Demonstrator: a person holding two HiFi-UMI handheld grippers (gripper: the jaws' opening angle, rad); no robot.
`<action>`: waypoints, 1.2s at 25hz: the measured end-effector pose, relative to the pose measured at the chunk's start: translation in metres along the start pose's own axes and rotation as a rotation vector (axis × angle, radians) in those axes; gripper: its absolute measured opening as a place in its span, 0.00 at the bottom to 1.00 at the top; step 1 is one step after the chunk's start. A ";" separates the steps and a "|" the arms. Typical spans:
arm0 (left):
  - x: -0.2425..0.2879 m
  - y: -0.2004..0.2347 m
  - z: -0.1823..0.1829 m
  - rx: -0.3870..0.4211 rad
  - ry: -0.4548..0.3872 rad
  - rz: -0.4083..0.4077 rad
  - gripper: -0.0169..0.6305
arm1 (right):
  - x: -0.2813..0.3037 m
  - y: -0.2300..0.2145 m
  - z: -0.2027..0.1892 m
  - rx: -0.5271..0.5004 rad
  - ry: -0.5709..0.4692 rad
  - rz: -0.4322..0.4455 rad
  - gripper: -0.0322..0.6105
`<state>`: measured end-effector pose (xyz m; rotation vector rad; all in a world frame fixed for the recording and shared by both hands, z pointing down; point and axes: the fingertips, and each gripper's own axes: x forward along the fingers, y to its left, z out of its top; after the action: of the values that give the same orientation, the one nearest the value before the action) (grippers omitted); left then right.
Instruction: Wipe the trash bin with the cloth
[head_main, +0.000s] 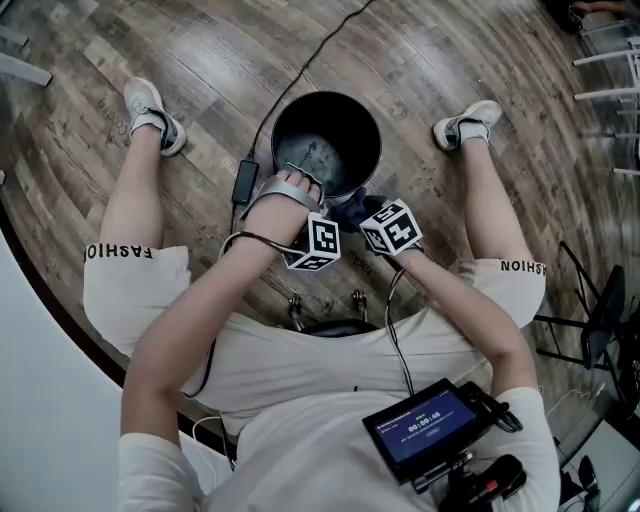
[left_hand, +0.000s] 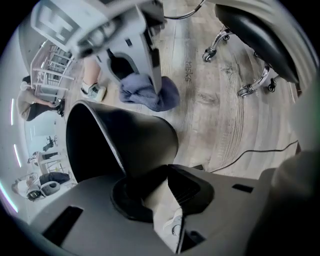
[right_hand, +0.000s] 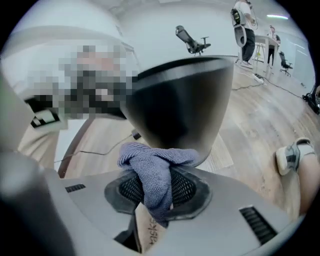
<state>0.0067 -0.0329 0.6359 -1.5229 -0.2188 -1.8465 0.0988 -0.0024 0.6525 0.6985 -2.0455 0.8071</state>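
Trash bin (head_main: 360, 120), a round black plastic pail, stood on the wooden plank floor (head_main: 430, 60). The left gripper (left_hand: 150, 192) pinched its near rim, and the right gripper (right_hand: 155, 187) (clamped on a blue-grey terry cloth (right_hand: 152, 165)) sat against its outer wall.

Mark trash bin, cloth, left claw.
trash bin (head_main: 350, 122): head view, inner wall.
cloth (right_hand: 155, 175): right gripper view, bunched middle fold.
left claw (left_hand: 150, 189): left gripper view, midway between its tips.
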 end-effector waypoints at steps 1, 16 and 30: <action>-0.001 0.000 0.002 -0.004 -0.002 0.002 0.17 | -0.017 0.011 0.014 0.002 -0.033 0.016 0.22; -0.004 0.004 0.014 -0.042 -0.030 -0.008 0.17 | 0.062 -0.012 -0.006 0.176 0.051 0.018 0.22; -0.011 0.021 0.019 -0.112 -0.178 0.013 0.26 | 0.091 -0.042 -0.034 0.310 0.019 0.031 0.21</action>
<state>0.0347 -0.0334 0.6248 -1.7643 -0.1907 -1.7384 0.0975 -0.0207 0.7568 0.8260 -1.9376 1.1591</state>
